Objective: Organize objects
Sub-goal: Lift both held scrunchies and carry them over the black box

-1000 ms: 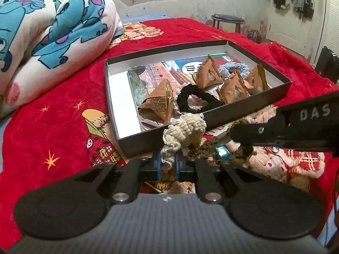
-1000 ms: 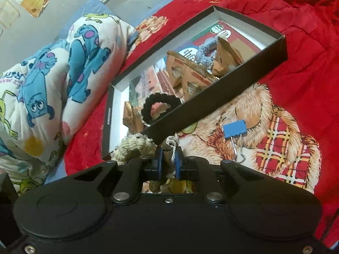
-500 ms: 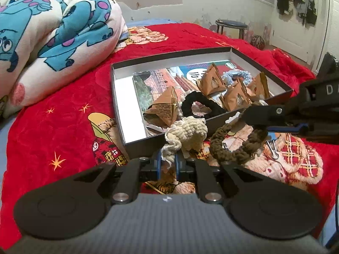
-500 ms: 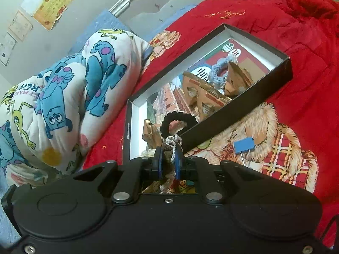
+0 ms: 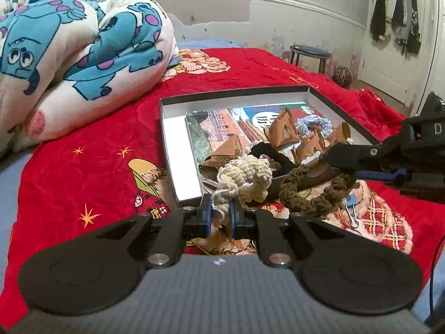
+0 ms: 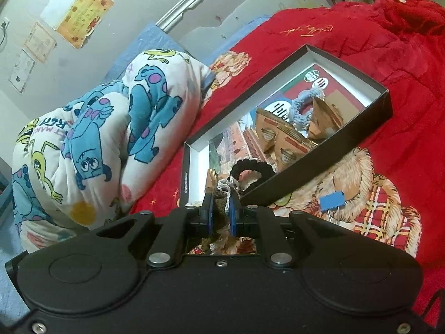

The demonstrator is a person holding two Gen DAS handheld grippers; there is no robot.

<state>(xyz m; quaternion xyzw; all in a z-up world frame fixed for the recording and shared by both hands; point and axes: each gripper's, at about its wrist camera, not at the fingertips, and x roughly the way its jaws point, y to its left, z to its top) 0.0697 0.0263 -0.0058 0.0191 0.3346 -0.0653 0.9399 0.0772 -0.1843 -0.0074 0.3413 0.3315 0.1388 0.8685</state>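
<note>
cream knitted scrunchie (image 5: 244, 179) pinched tight in left gripper (image 5: 221, 214), bunched and fluffy, hanging just short of the open black cardboard box (image 5: 178, 144) on the red printed blanket (image 5: 83, 172); brown crocheted scrunchie (image 5: 314, 192) clamped in right gripper (image 6: 221, 213), now lifted clear of the blanket and dangling as a loose ring near the box's front wall; both raised since a moment ago, so likely ready to drop in beside black hair tie (image 5: 274, 156) and brown paper packets (image 5: 282, 128); blue binder clip (image 6: 331, 200) left outside on the blanket.
</note>
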